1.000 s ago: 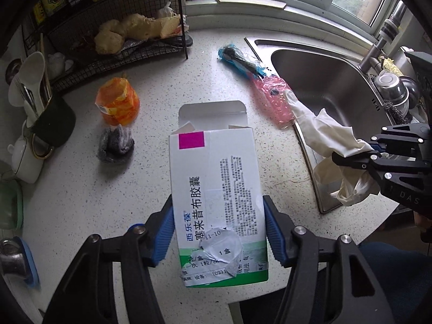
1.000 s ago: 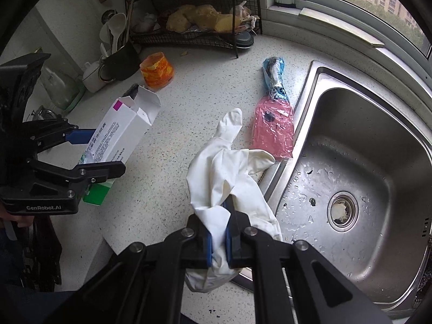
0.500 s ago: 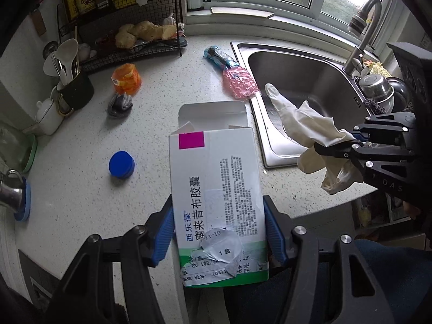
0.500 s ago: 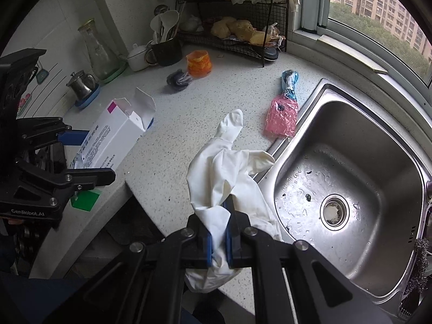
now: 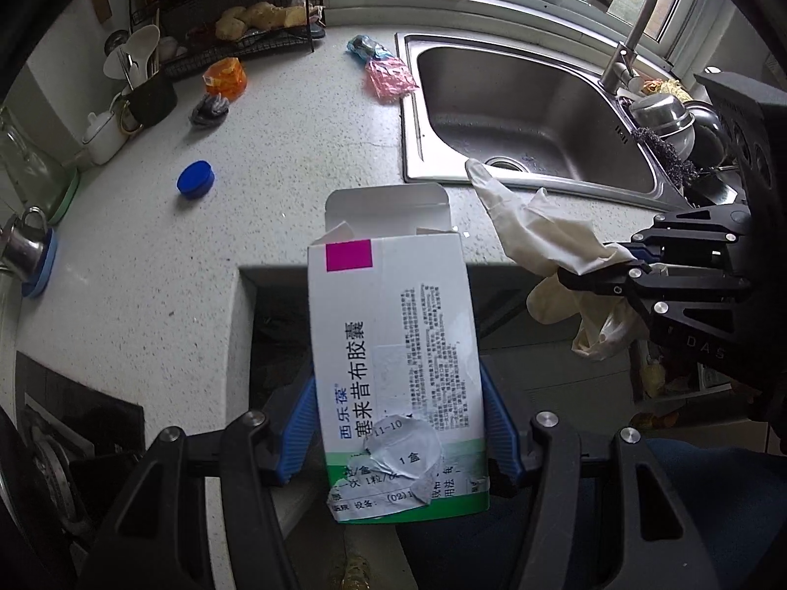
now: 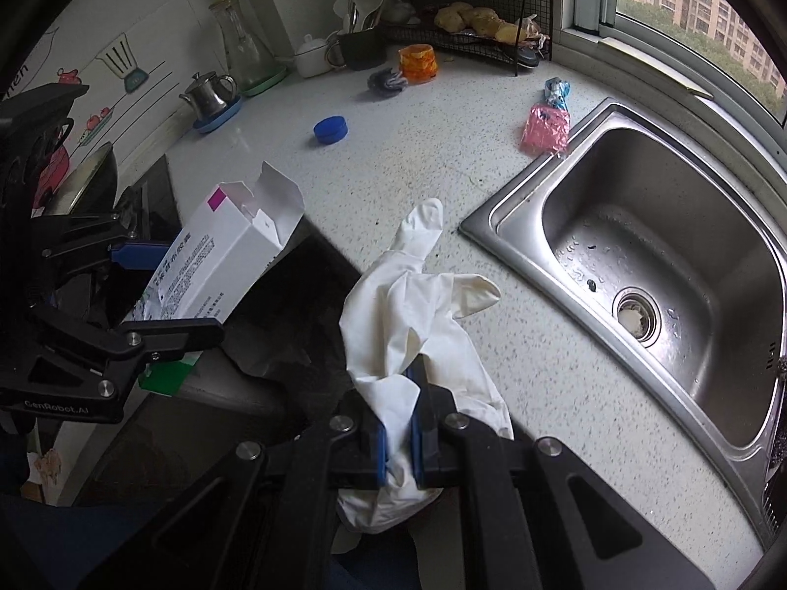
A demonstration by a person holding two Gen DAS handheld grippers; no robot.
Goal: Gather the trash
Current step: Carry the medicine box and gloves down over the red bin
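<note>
My left gripper (image 5: 396,423) is shut on a white medicine box (image 5: 393,359) with an open flap and holds it off the counter's front edge, over a dark bin opening (image 5: 280,324). The box also shows in the right wrist view (image 6: 216,265). My right gripper (image 6: 399,423) is shut on a white rubber glove (image 6: 418,295), which hangs limp to the right of the box and also shows in the left wrist view (image 5: 546,246). A blue bottle cap (image 5: 196,178), a pink wrapper (image 5: 388,79), a blue wrapper (image 5: 364,45), an orange wrapper (image 5: 226,77) and a dark crumpled wrapper (image 5: 209,109) lie on the counter.
A steel sink (image 5: 526,113) with a faucet (image 5: 634,14) takes up the right of the counter. A wire rack (image 5: 236,14), a utensil cup (image 5: 150,93), a white pot (image 5: 103,132) and a steel jug (image 5: 22,246) stand along the back and left. A black stove (image 6: 142,206) sits at the left.
Both grippers have pulled back from the counter, past its front edge, with the box and the glove still held. The dark bin opening has come into view below them.
</note>
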